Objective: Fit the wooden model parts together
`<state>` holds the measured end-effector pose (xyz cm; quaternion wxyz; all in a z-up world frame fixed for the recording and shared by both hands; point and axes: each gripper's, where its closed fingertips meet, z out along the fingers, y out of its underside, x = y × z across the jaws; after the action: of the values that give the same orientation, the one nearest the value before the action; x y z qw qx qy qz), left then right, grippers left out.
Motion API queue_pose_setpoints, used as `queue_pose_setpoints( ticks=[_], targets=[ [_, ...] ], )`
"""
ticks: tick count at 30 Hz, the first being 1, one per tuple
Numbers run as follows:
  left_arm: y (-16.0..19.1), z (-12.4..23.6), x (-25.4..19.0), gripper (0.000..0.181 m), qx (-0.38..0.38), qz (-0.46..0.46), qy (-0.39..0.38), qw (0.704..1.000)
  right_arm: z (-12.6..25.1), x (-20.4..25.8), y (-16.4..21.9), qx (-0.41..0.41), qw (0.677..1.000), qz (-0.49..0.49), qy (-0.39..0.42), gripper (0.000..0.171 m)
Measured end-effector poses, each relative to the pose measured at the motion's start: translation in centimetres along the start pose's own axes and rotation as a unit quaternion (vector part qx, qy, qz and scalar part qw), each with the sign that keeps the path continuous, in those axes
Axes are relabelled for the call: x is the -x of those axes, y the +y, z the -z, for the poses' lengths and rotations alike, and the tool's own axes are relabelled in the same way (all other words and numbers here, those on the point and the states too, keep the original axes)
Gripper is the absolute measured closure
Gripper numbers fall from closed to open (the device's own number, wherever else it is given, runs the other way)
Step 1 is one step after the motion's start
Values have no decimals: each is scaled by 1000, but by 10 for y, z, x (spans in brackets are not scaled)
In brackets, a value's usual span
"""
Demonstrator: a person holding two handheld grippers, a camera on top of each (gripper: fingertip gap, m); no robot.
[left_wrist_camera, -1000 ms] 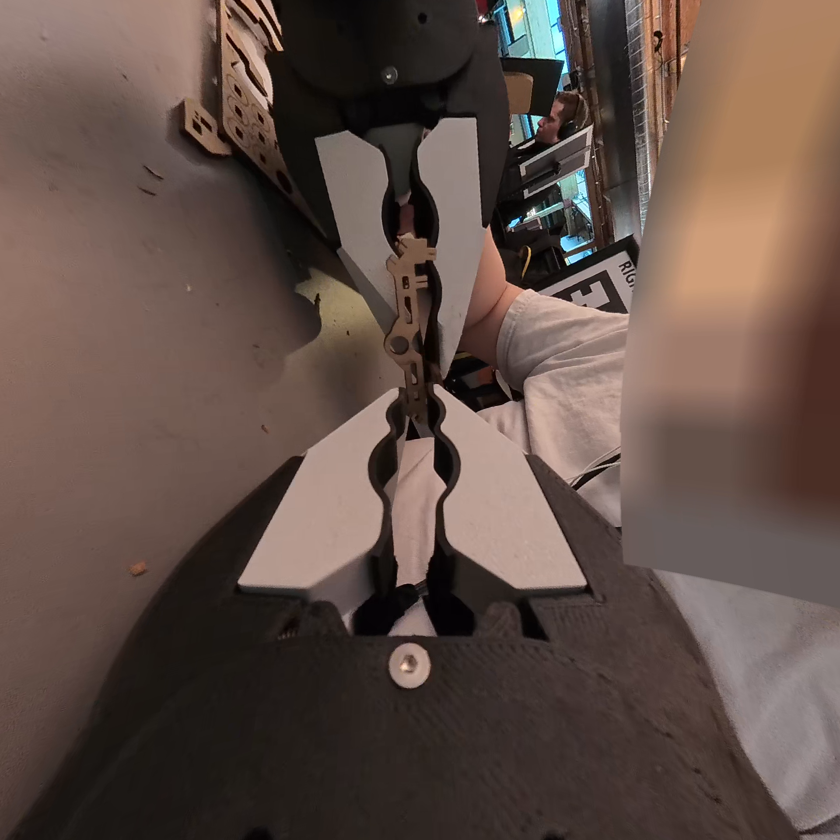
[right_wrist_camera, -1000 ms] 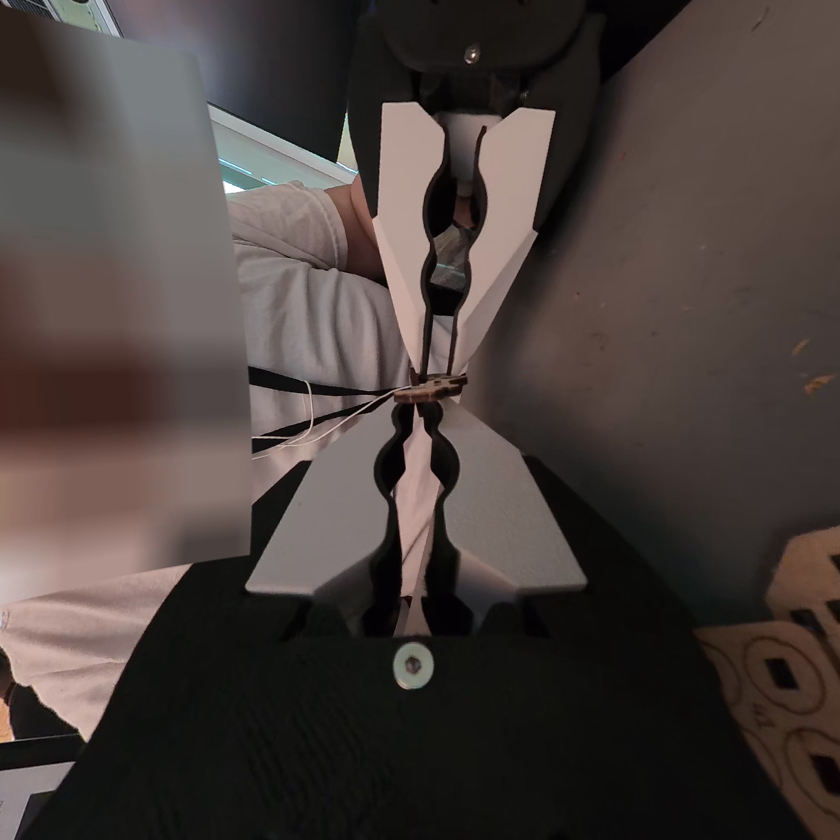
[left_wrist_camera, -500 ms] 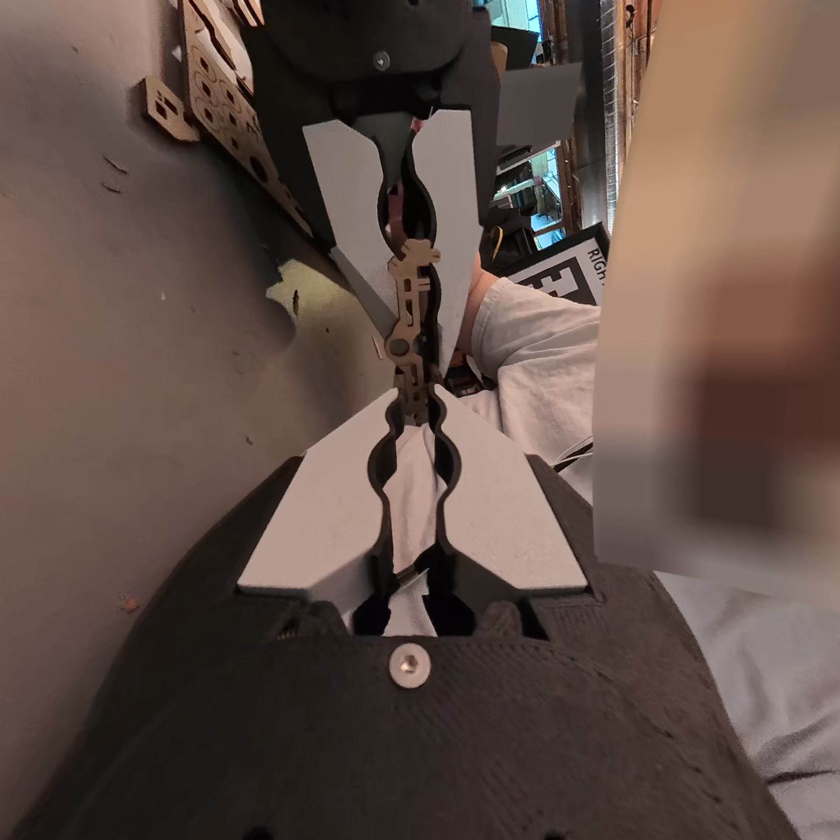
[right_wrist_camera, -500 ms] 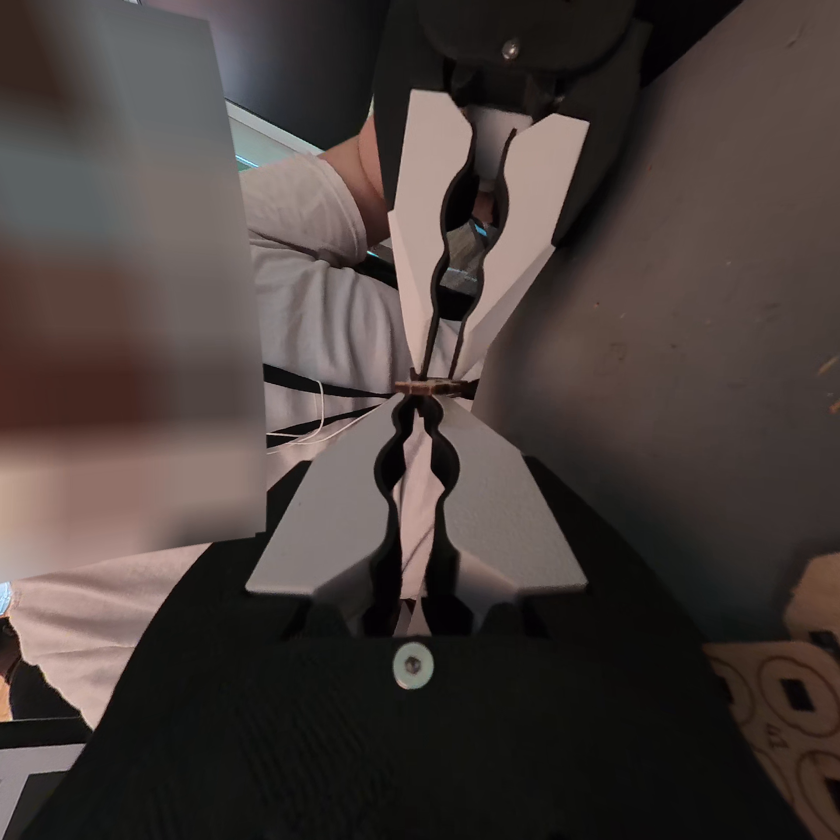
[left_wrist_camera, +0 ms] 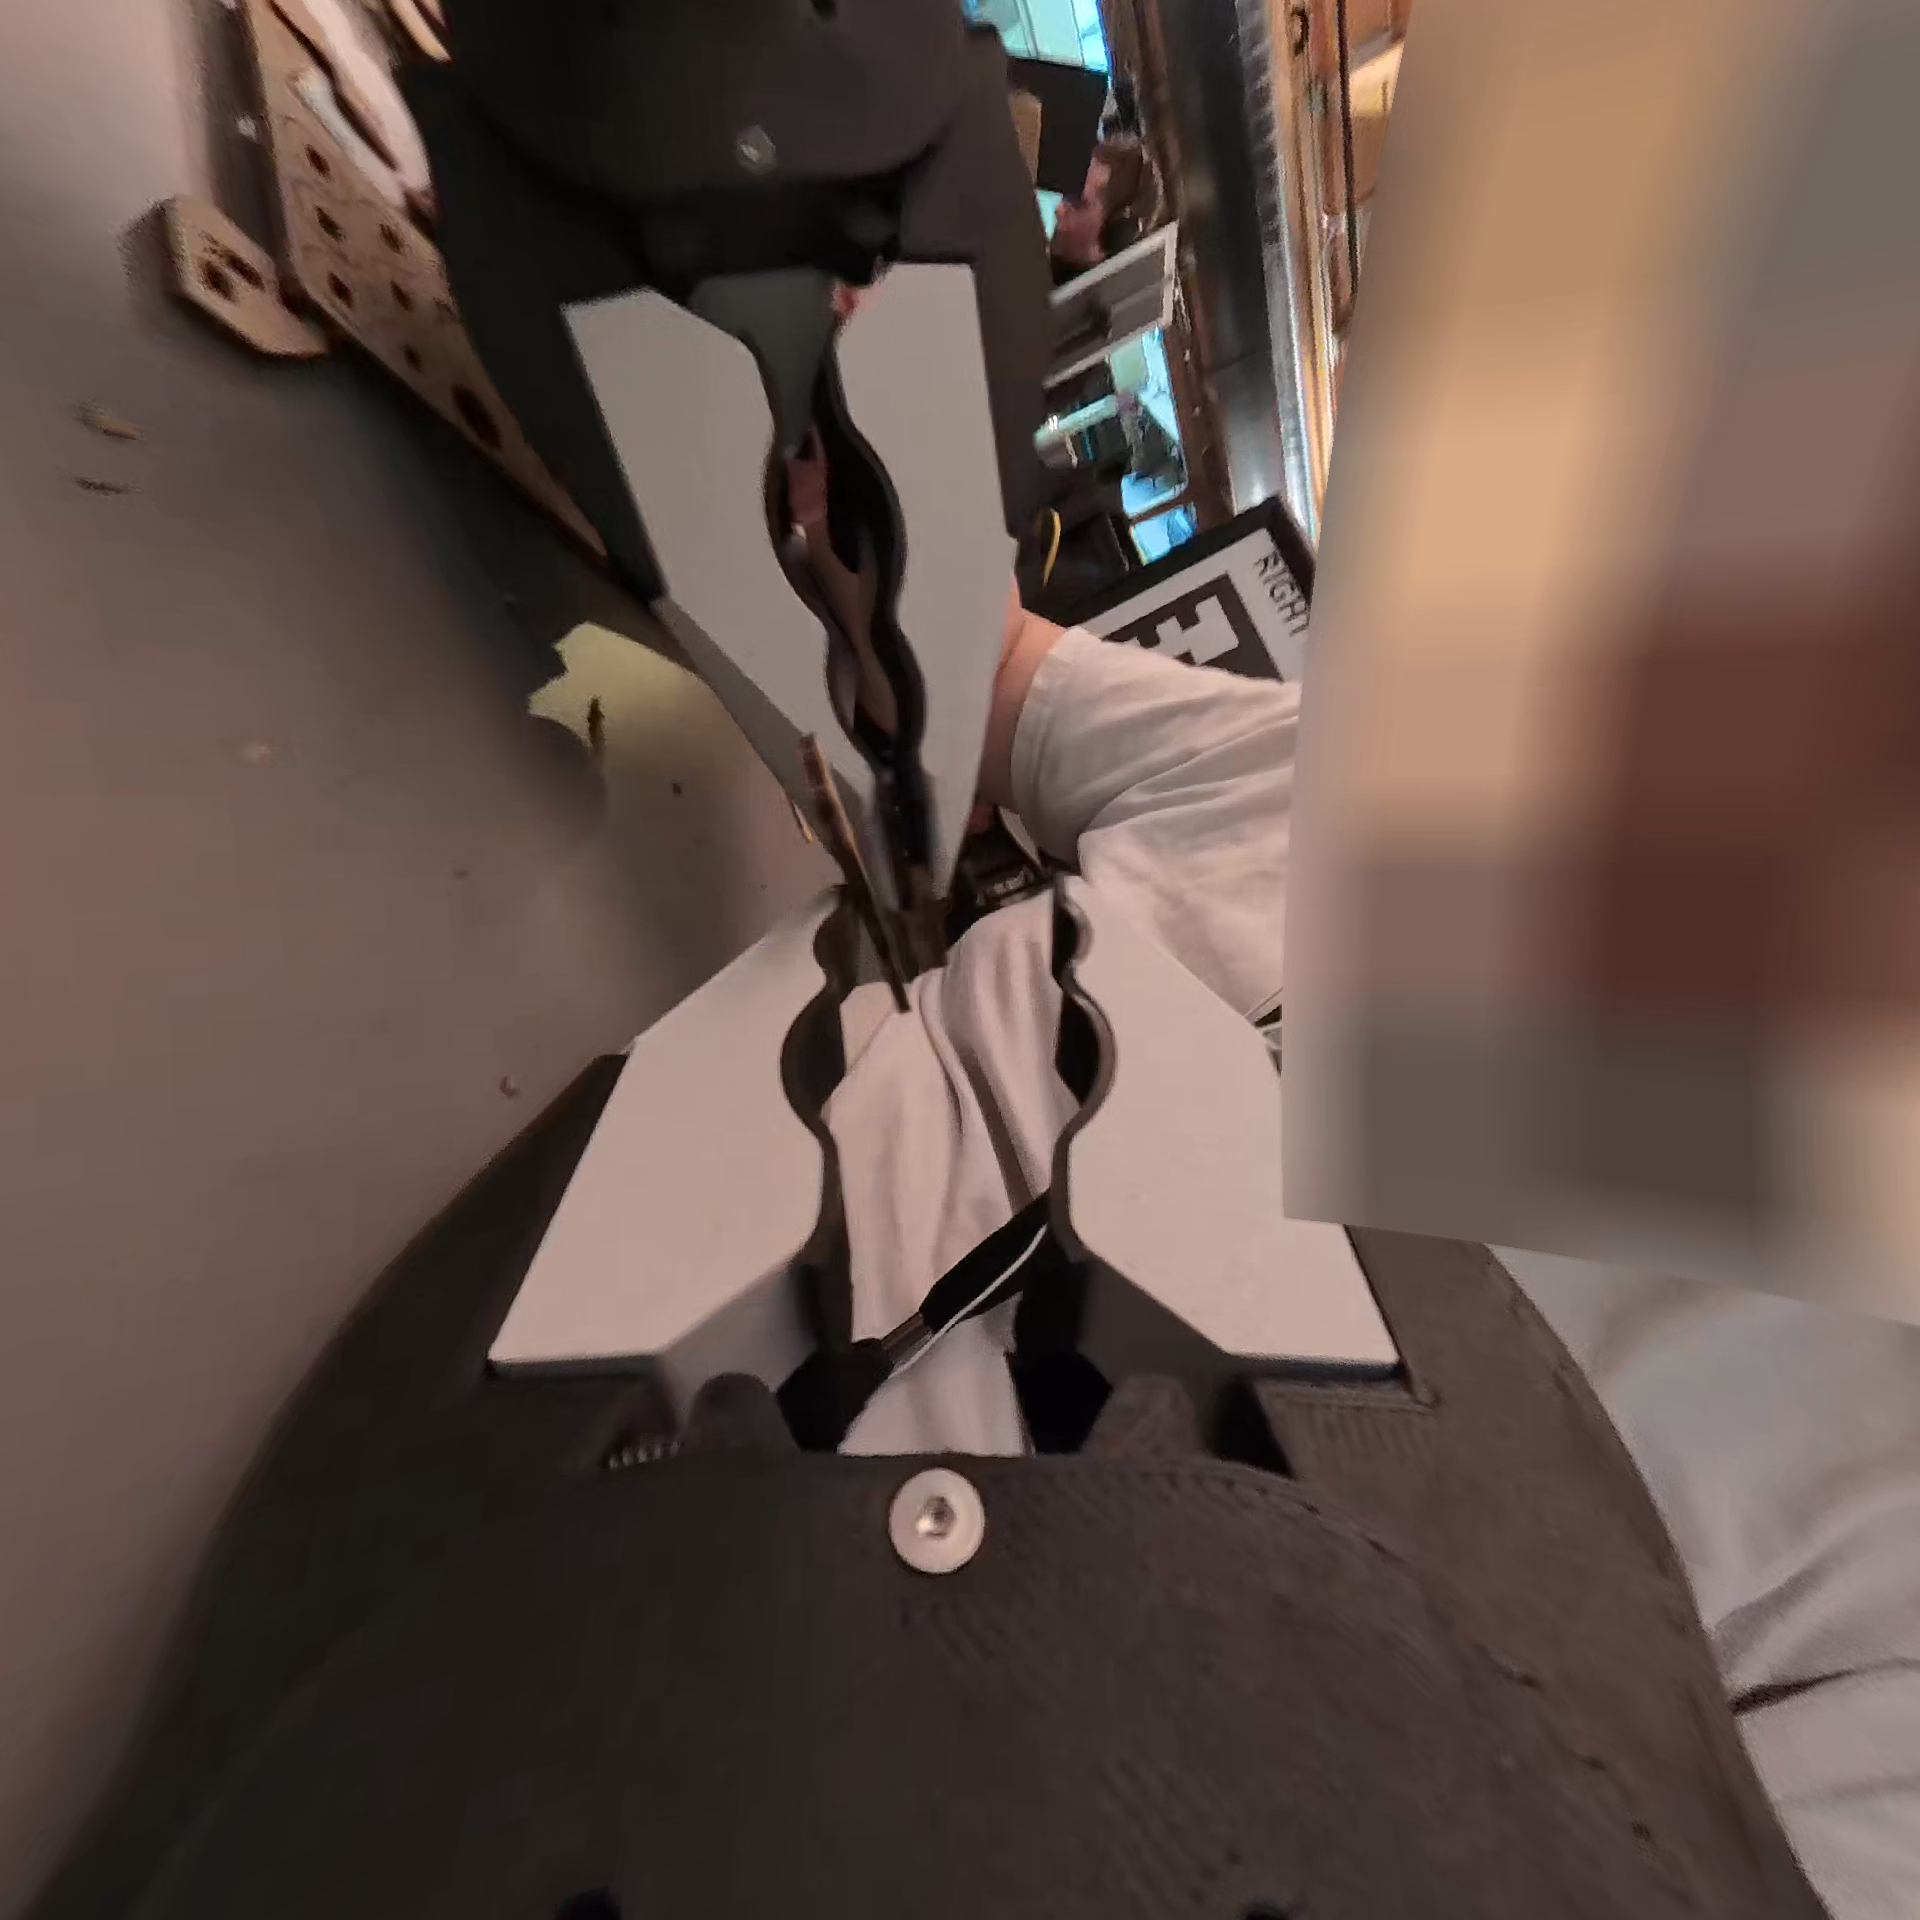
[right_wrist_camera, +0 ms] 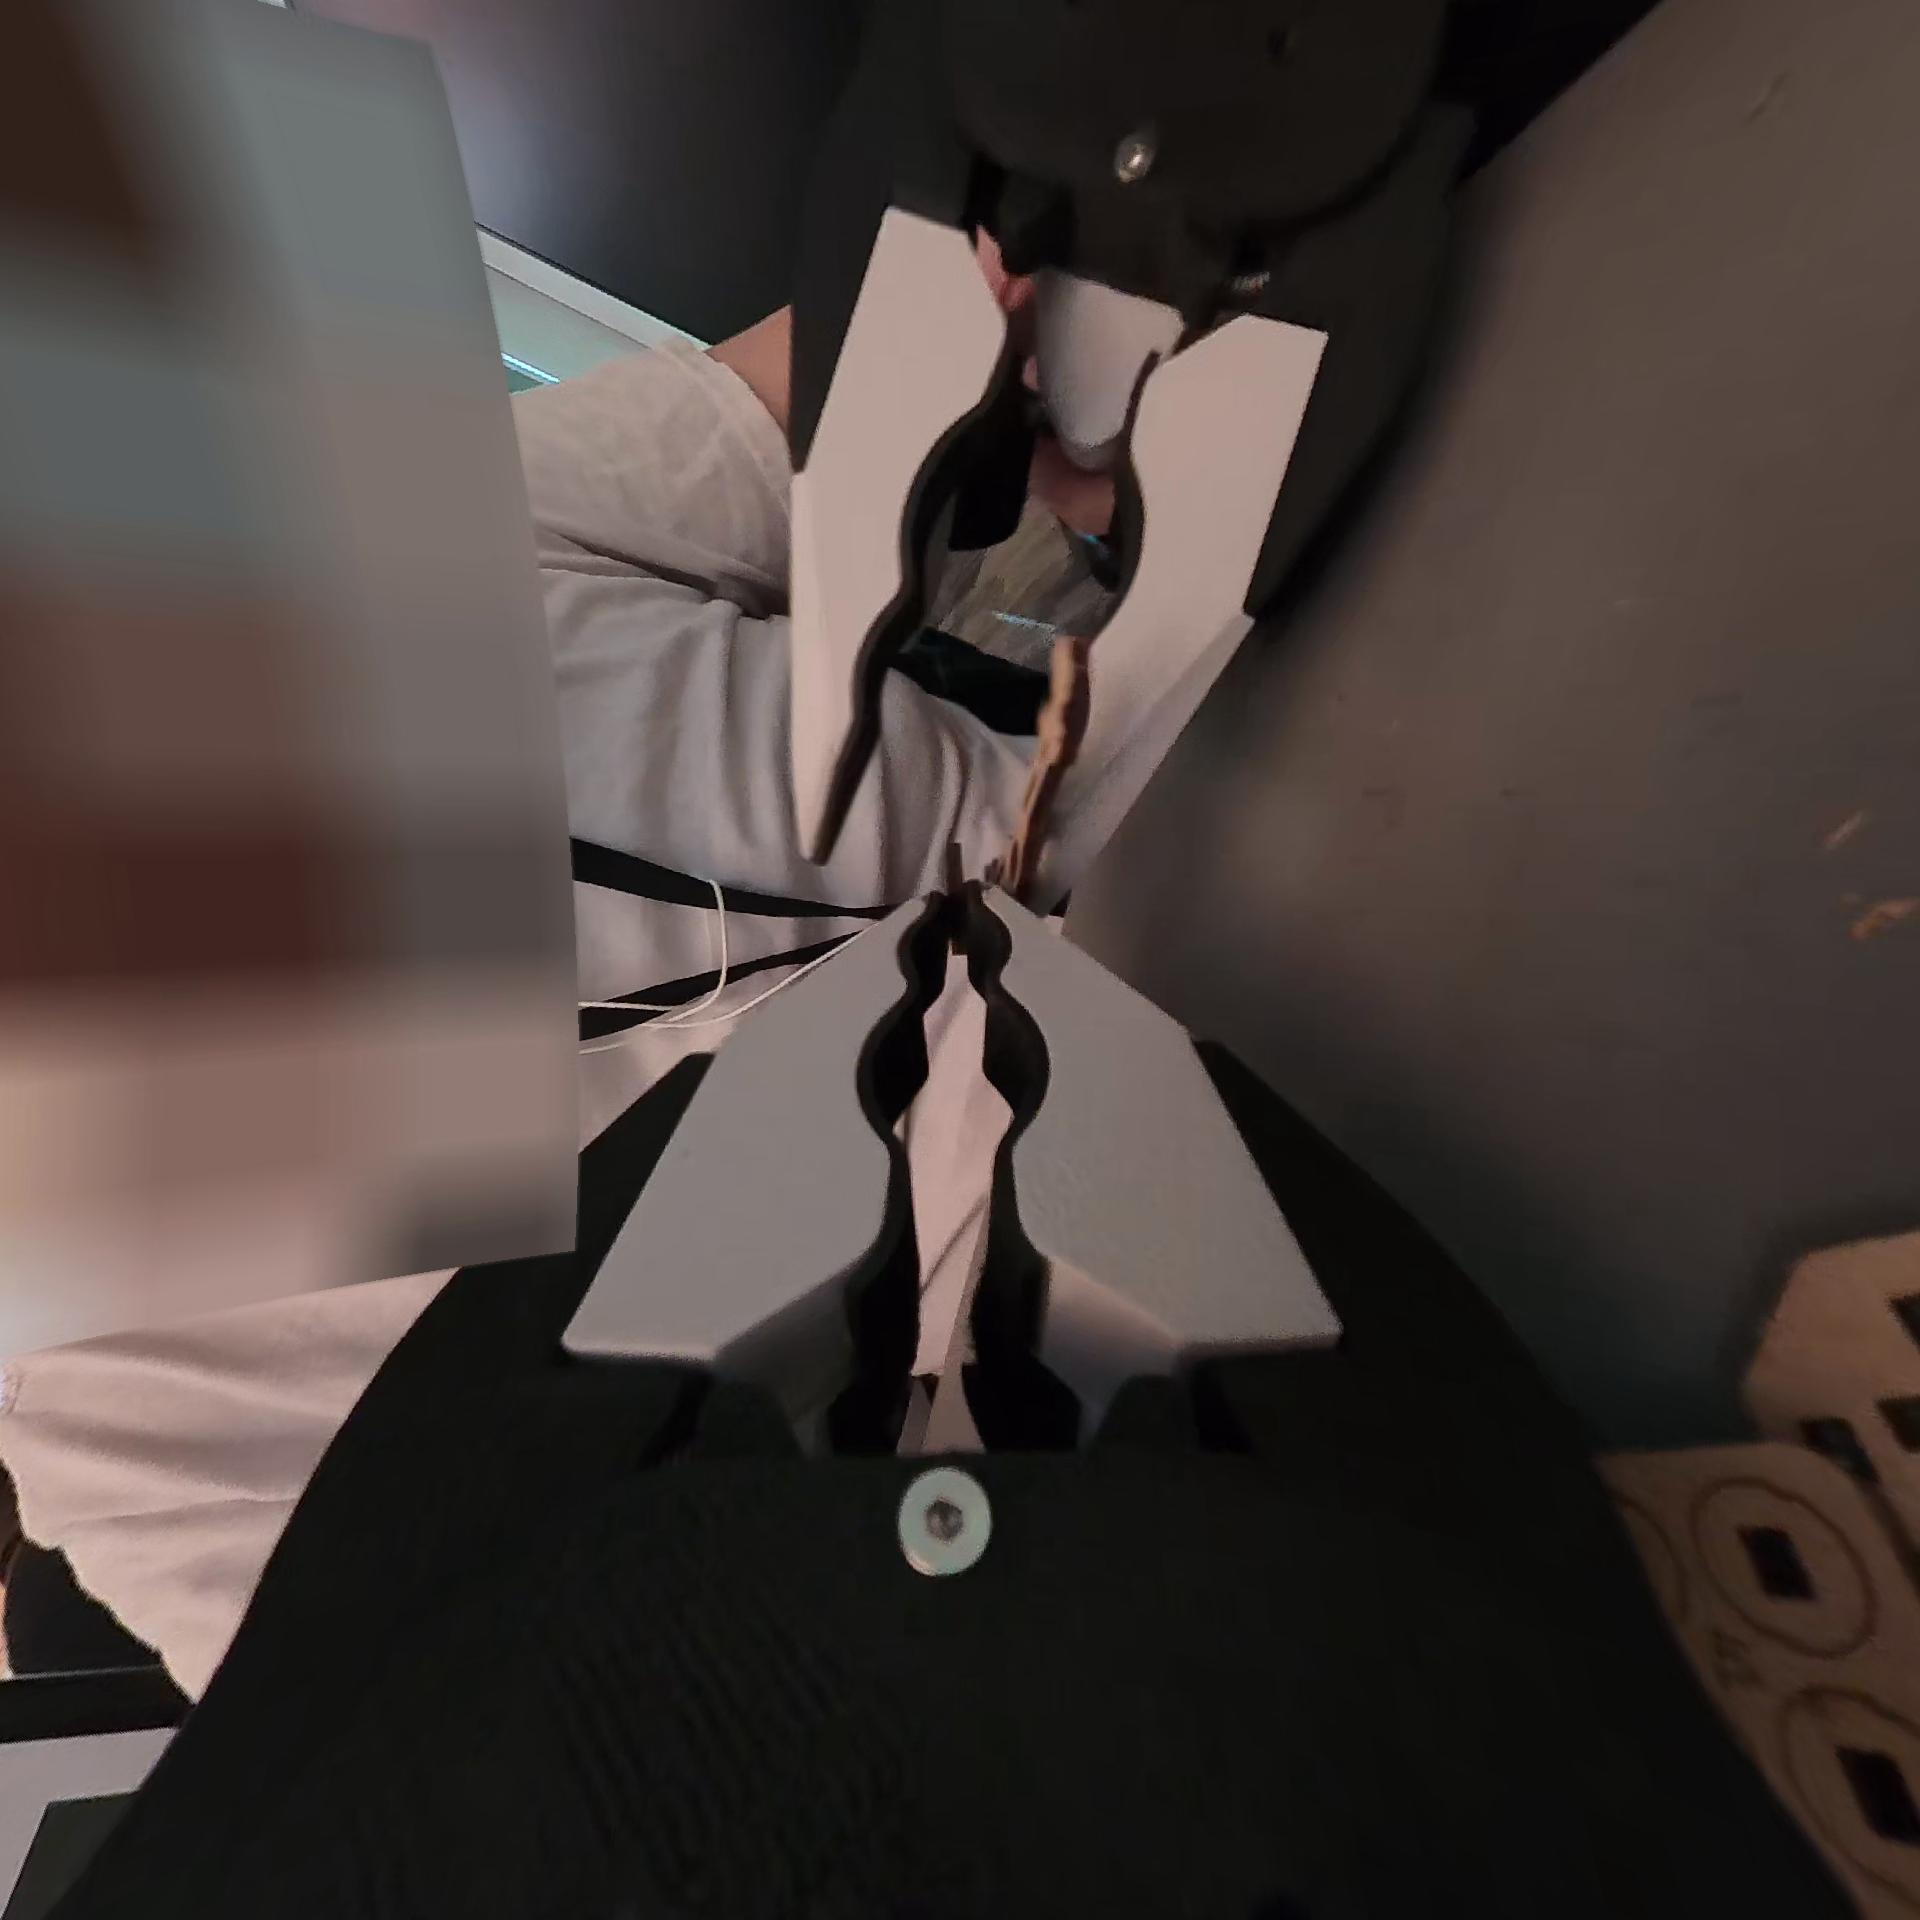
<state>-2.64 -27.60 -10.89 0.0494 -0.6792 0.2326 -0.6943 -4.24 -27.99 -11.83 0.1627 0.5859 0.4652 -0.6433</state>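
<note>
Evidently the joining step is near its end or just past it. In the left wrist view the left gripper (left_wrist_camera: 951,914) has its jaws spread wide with nothing clamped between them, while the thin wooden strip (left_wrist_camera: 847,862) is seen edge-on just beyond the left jaw tip, leaning against it. The right gripper (left_wrist_camera: 914,862), opposite, has its jaws nearly together; from the right wrist view (right_wrist_camera: 961,914) a small wooden piece is pinched at the tips. The strip (right_wrist_camera: 1049,758) stands up from there along one finger of the opened left gripper (right_wrist_camera: 935,842). Whether the two pieces are fully seated cannot be told, since the joint is tiny and blurred. More cut sheets (left_wrist_camera: 364,239) lie on the grey bench (left_wrist_camera: 260,831) at far left, and another sheet (right_wrist_camera: 1829,1558) at near right, so more parts are judged left to fit. A black-and-white marker card (left_wrist_camera: 1205,613) bears writing, not repeated here.
</note>
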Motion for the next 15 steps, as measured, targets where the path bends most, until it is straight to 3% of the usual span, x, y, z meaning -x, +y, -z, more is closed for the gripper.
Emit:
queue_pose_setpoints(
  ticks=[1, 9, 15],
  targets=[
    [1, -1, -1, 142, 4, -5, -1, 1000, 1, -1, -1, -2, 1000, -1, 5, 170],
    [7, -5, 17, 138, 32, -91, -123, 988, 6, -17, -2, -16, 998, -33, 43, 170],
    [11, 1, 47, 173, 83, -117, -261, 955, 9, -28, -5, -25, 995, -40, 89, 170]
  ],
)
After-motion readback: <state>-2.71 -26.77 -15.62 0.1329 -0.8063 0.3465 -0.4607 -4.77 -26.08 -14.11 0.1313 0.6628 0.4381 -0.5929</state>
